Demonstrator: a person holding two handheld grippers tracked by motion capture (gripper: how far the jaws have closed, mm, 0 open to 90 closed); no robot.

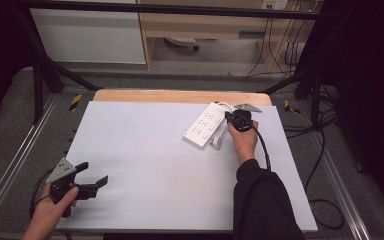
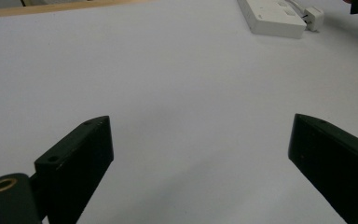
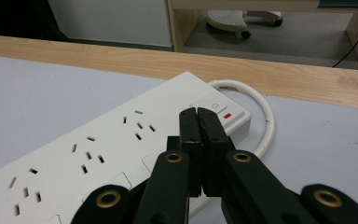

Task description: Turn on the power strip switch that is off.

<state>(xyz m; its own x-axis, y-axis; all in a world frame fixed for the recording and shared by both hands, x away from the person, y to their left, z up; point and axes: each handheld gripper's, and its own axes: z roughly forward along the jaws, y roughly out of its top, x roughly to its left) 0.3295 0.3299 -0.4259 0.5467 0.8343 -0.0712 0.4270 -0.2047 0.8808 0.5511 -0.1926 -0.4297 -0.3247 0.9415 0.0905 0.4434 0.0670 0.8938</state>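
**Two grippers, one power strip, and lots of bare room**

The biggest thing I see is the surface. It is flat, smooth and pale grey-white, with a strip of light wood along its far edge. From the high view I can see all of it, and most of it is bare. There is wide open room in the middle and on the left side.

Next comes the power strip. It is a long white plastic box with rows of small plug holes. It lies slanted near the far right corner of the surface. Its white cord curls in a loop off the far end, and its white plug lies just beside it. The right gripper view shows things the high view is too far away to show: a square button and a small red mark at the end of the strip.

The right gripper is at that end of the strip. Its black jaws are pressed together with nothing between them, and the tips are over the button. I cannot tell if they touch it.

The left gripper is near the front left edge, well apart from the strip. Its jaws are spread wide. In the left gripper view they hang over bare surface.
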